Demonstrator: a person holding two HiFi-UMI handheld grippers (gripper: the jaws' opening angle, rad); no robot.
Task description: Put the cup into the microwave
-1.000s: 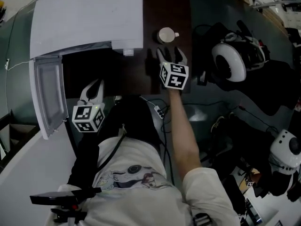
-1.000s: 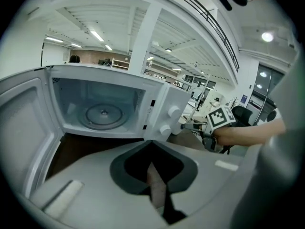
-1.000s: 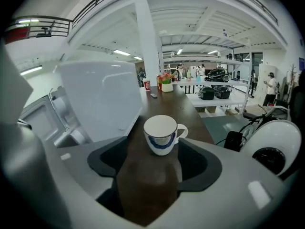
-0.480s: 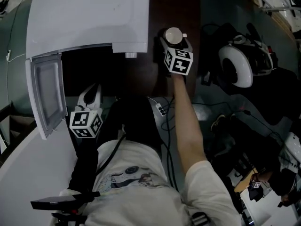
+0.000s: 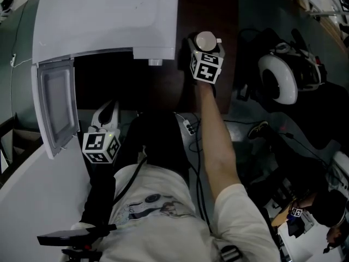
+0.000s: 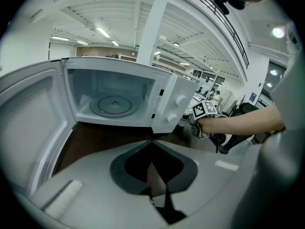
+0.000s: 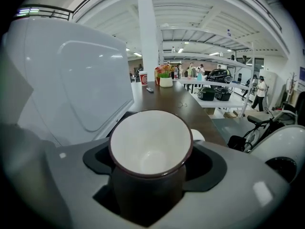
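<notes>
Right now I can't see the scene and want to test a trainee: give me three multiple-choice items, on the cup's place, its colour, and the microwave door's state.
1. Where does the cup stand relative to the microwave?
A inside it
B on the dark table to its right
C on top of it

2. What colour is the cup's inside?
A white
B green
C yellow

3. How is the microwave door?
A shut
B swung open
C taken off

Answers:
1 B, the head view shows it beside the microwave.
2 A, the right gripper view looks into it.
3 B, the cavity is exposed.
</notes>
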